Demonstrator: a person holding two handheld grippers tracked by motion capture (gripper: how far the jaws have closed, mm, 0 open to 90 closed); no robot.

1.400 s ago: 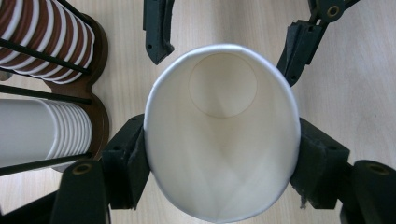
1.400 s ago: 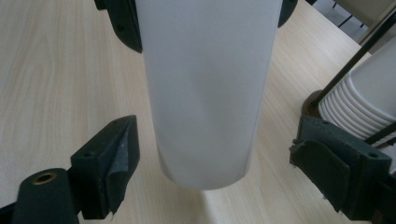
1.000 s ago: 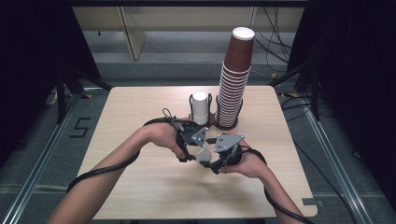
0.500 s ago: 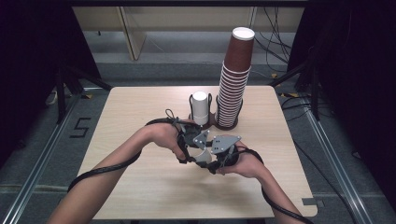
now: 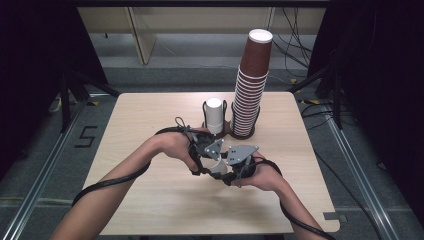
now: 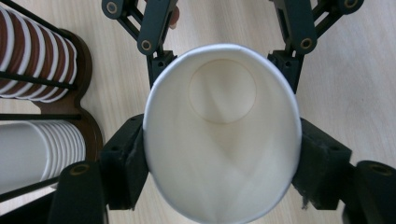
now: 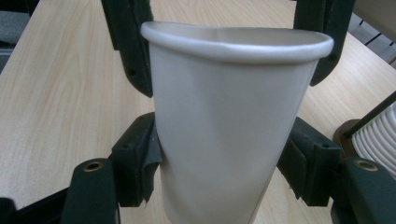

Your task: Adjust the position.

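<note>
- Right gripper [image 7: 224, 172]: jaws just closing, now clamped on the wall of the white paper cup [image 7: 229, 130].
- Left gripper [image 6: 219, 158]: jaws just easing open, pads pressing the rim oval.
- Judged: handover to the right under way; cup between both grippers, over mid-table.
- Surface: light wooden table [image 5: 150, 200]; dark rack [image 5: 231, 131] holding tall brown cup stack [image 5: 252, 95] and short white stack [image 5: 214, 114].
- Room: dark, grey floor [image 5: 45, 150], loose cables [image 5: 295, 50].

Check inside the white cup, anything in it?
The white cup is empty: bare paper wall and round bottom seen from the left tool view. Tool pads cover parts of its outside.
</note>
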